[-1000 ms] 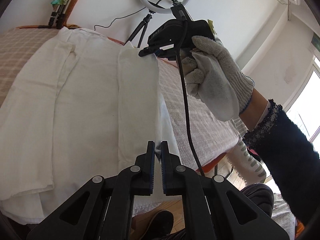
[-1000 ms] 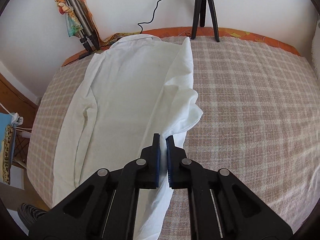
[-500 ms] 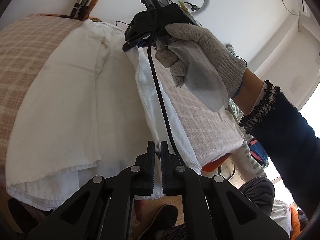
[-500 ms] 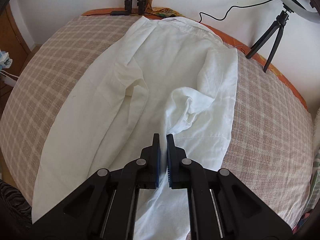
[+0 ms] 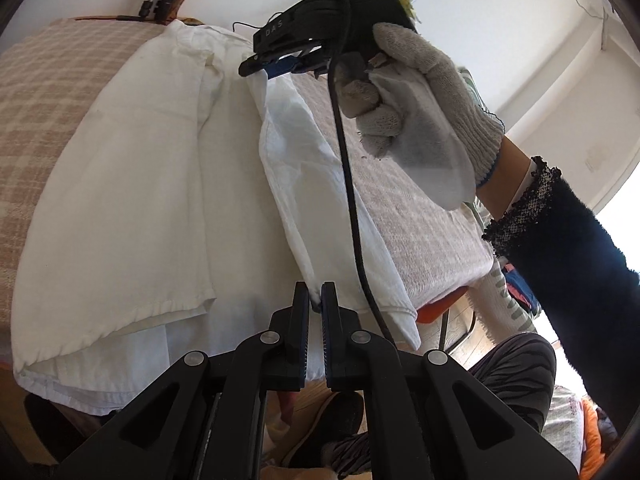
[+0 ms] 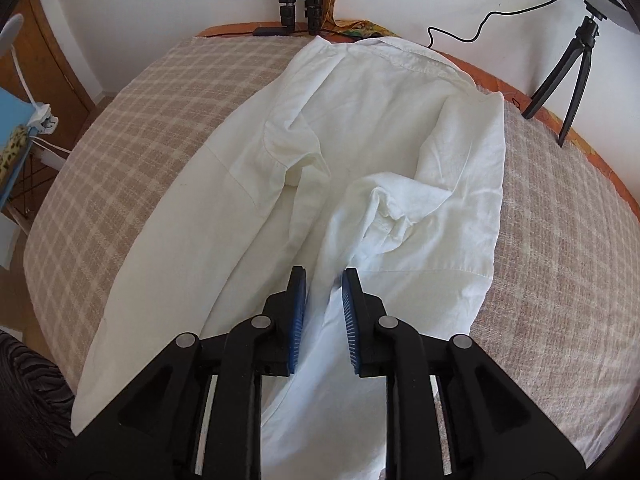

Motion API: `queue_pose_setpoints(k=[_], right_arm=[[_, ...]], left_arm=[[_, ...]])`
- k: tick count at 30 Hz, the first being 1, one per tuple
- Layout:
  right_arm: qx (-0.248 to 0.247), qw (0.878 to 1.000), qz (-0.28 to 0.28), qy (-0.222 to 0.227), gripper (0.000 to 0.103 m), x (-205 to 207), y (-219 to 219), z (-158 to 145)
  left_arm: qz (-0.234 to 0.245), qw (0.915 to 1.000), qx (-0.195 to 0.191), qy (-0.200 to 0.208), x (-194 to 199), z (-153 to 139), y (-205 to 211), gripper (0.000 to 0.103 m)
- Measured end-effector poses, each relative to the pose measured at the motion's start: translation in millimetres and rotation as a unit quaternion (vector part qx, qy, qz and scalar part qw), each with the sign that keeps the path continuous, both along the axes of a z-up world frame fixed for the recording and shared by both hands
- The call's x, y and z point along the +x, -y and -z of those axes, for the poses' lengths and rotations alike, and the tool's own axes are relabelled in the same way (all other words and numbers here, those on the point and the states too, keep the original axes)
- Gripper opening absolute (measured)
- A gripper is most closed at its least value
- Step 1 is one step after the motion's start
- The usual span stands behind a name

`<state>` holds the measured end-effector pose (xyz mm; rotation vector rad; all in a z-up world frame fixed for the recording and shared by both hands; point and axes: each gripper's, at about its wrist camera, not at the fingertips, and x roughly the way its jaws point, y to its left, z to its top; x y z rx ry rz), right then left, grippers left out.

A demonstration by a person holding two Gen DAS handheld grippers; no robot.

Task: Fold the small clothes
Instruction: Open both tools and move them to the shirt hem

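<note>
The right hand-held gripper is opening, its jaws parting around the shirt edge between them, the pads no longer pressing the cloth. The left hand-held gripper is nearly closed, pinching the hem end of the same edge. The white shirt lies along the checked worktop, collar at the far end. Its right side panel is brought over toward the middle, rumpled; the left side looks folded in already. Smoothing and the lengthwise folds seem left.

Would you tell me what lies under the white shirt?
The white shirt lies on a beige checked cover, bare either side. Whatever sits directly beneath the shirt is hidden.
</note>
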<state>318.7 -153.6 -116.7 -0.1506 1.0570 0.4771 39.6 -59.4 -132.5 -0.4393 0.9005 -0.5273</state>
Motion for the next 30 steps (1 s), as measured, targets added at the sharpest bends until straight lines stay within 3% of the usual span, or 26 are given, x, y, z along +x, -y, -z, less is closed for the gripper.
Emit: queue_pose_setpoints(k=[1, 5, 7, 11, 14, 18, 20, 22, 26, 30], right_arm=[[0.035, 0.999, 0.004, 0.009, 0.036, -6.2, 17.1, -12.5], [0.136, 0.989, 0.057, 0.023, 0.037, -40.3, 91.1, -32.4], [0.13, 0.989, 0.069, 0.03, 0.034, -55.9, 107.0, -27.9], [0.104, 0.993, 0.048, 0.015, 0.023, -78.0, 99.2, -2.8], [0.064, 0.998, 0.019, 0.01, 0.023, -92.6, 79.3, 17.5], [0.049, 0.998, 0.002, -0.032, 0.023, -99.2, 67.7, 51.4], [0.054, 0.998, -0.004, -0.033, 0.023, -103.2, 69.0, 49.0], [0.098, 0.994, -0.01, -0.052, 0.023, -102.3, 80.1, 38.4], [0.126, 0.992, 0.022, -0.016, 0.023, -84.8, 99.9, 12.0], [0.129, 0.991, 0.034, -0.014, 0.023, -50.1, 91.7, 11.2]], left_arm=[[0.007, 1.0, 0.002, -0.002, -1.9, -2.8, -2.1, 0.007], [0.024, 0.9991, 0.025, 0.025, -19.5, -24.0, -18.1, 0.009], [0.029, 0.9985, 0.035, 0.032, -21.7, -31.6, -24.6, 0.009], [0.043, 0.9969, 0.052, 0.041, -5.6, -38.7, -21.2, 0.009], [0.054, 0.9948, 0.069, 0.051, 11.7, -36.9, -14.7, 0.009], [0.084, 0.9925, 0.068, 0.057, 24.2, -34.4, 3.4, 0.009], [0.099, 0.9909, 0.071, 0.058, 28.2, -31.5, 15.1, 0.009], [0.119, 0.9892, 0.064, 0.056, 33.8, -27.9, 26.9, 0.009], [0.141, 0.9851, 0.078, 0.061, 51.8, -21.2, 46.0, 0.009], [0.138, 0.9841, 0.095, 0.059, 73.4, -14.5, 52.3, 0.009]])
